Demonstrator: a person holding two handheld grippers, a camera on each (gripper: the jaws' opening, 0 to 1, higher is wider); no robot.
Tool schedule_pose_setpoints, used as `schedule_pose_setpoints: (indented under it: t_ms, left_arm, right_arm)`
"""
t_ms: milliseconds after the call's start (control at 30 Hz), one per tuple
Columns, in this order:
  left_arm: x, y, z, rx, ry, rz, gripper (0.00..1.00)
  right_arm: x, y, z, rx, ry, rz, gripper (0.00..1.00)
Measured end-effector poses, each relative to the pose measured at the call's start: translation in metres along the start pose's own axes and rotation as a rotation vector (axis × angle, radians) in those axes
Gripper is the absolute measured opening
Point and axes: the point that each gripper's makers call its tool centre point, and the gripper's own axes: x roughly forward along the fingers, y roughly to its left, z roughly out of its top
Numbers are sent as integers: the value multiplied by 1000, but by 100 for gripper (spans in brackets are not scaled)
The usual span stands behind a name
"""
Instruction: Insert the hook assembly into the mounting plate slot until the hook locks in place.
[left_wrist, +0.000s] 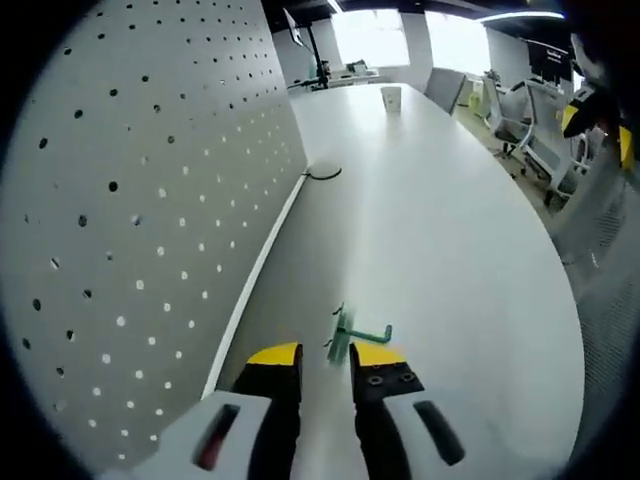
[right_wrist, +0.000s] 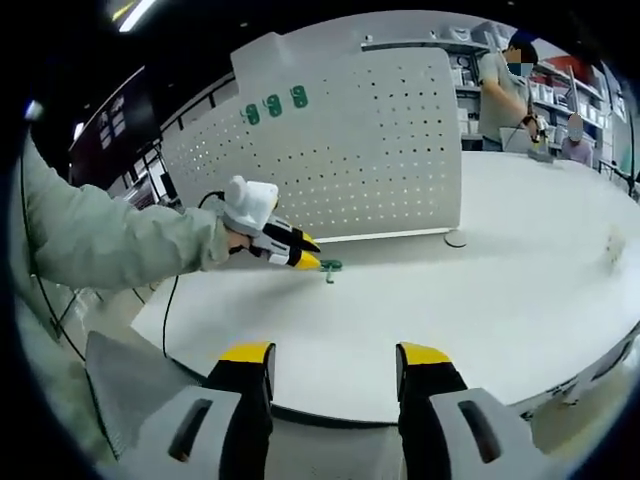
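The hook (left_wrist: 347, 335) lies on the table (left_wrist: 440, 220), near the foot of the peg board (left_wrist: 150, 200) that stands along one table edge. A cup (left_wrist: 391, 97) sits far off at the table's other end.

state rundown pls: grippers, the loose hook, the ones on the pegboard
left gripper: open, jaws at the hook, not closed on it
right gripper: open, empty, back at the table edge
green hook: lying on the table, not mounted
pegboard hooks: three mounted on the pegboard, top left
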Motion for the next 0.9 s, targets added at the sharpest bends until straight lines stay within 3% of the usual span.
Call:
schedule_pose_setpoints:
  t_ms: [367, 900]
  left_arm:
    - [11, -5, -2, 42, 15, -34, 18]
    - [22, -5, -3, 35, 20, -50, 14]
  right_arm:
    - [-5, -4, -4, 22, 0, -18, 47]
    - [-9, -11, -4, 32, -10, -44, 45]
